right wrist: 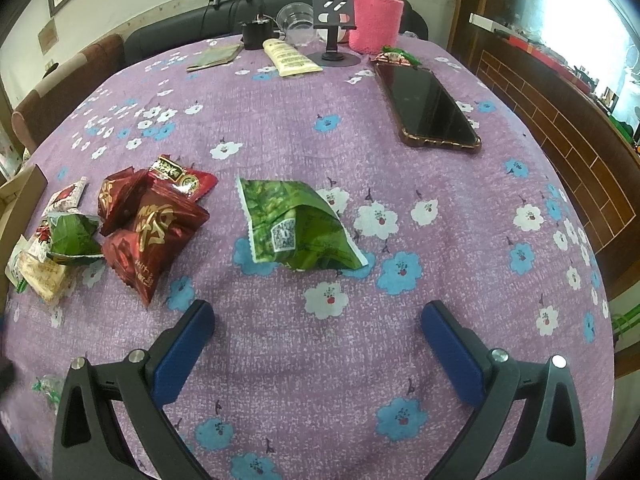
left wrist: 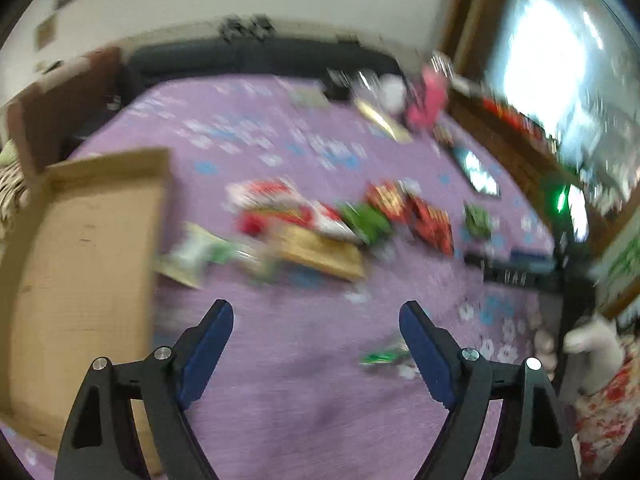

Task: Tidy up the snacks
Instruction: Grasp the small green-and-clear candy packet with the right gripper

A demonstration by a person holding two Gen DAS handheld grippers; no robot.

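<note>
The left wrist view is blurred. The left gripper hangs over the purple flowered cloth of the counter; its jaws stand wide and nothing is between them. An open cardboard box stands at the left edge of the counter. Beyond the jaws, across the middle of the counter, lies a row of snack packets, red, green and white; their details cannot be read. One small green wrapper lies alone, just beside the right jaw. A sleeve with red flowers shows at the right edge of the picture.

The right wrist view is sharp. The right gripper is above the counter with its jaws wide, empty; the green snack bag lies flat on the cloth just ahead of them, near the middle of the counter and apart from the others. Toward the left edge is a pile of dark red packets, touching each other; a smaller green packet and some pale ones lie beside them. A phone lies face up toward the far right corner. Along the far edge stand a pink bottle, a black stand and a cream tube.
</note>
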